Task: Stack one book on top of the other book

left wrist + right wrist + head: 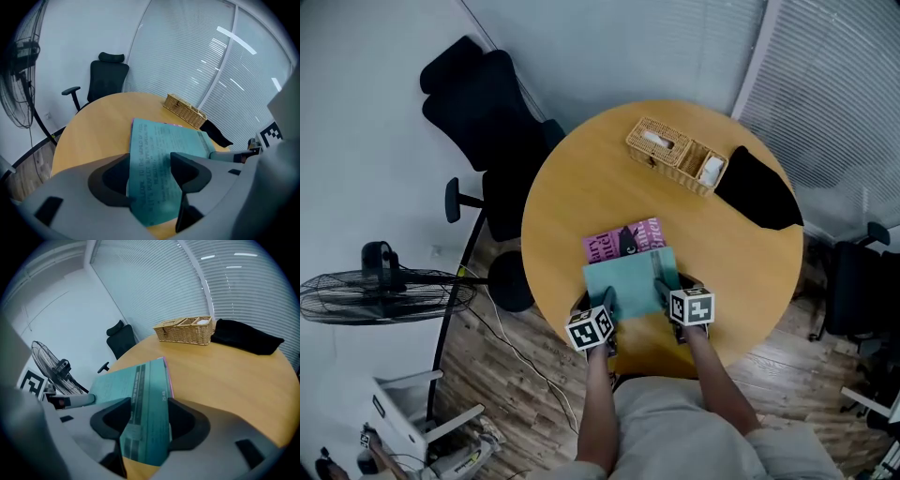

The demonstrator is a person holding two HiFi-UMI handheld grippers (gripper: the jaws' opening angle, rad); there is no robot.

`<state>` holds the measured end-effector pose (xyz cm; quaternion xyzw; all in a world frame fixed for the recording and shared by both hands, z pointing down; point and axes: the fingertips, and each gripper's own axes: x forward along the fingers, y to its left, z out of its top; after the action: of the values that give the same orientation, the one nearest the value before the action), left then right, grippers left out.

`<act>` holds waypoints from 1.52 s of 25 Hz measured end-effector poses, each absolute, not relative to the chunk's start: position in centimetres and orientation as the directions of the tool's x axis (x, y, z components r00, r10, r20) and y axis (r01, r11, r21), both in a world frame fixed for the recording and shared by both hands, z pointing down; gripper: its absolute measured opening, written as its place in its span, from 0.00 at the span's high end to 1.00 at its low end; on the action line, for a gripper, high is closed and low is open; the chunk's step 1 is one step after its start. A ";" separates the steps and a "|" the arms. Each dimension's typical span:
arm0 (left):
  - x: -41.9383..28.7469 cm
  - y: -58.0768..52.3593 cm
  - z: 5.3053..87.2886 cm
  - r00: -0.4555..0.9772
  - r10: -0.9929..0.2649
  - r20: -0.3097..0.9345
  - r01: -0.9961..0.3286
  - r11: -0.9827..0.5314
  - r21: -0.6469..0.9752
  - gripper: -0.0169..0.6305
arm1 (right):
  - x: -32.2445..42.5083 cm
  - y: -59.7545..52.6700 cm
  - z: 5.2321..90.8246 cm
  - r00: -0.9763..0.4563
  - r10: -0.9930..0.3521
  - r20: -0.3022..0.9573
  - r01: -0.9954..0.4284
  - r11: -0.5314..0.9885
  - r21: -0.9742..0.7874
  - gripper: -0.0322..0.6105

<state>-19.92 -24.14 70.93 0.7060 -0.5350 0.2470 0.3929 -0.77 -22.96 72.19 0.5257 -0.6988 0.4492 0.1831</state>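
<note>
From above, a round wooden table [572, 197] carries a pink book [623, 241] near its middle. A teal book [630, 281] covers the pink book's near half, and I cannot tell whether it rests on it. The left gripper [608, 302] is clamped on the teal book's near left corner, the right gripper [664, 291] on its near right corner. A wicker basket [675, 155] and a black cloth [759, 190] sit side by side at the far edge, well apart from the books.

In the left gripper view, one jaw lies over the teal cover and the other under it, closed on the book's edge.

In the right gripper view, the jaws pinch the same book, with the basket and cloth beyond.
</note>
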 end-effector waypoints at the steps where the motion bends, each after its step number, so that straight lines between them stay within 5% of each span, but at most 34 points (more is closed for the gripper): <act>1: -20.1 -24.6 70.9 0.307 -0.561 0.769 -0.949 -0.121 0.291 0.55 | -1.0 -23.3 72.1 -0.378 -0.572 0.728 -0.899 0.041 -0.435 0.56; 38: -20.4 -32.5 72.7 0.388 -0.495 0.777 -0.919 -0.151 0.363 0.56 | -1.4 -31.9 73.2 -0.316 -0.561 0.765 -0.932 0.033 -0.361 0.56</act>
<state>-20.42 -32.45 72.74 0.7165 -0.4935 0.2496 0.4253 -1.43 -31.88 73.24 0.5442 -0.6859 0.4331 0.2142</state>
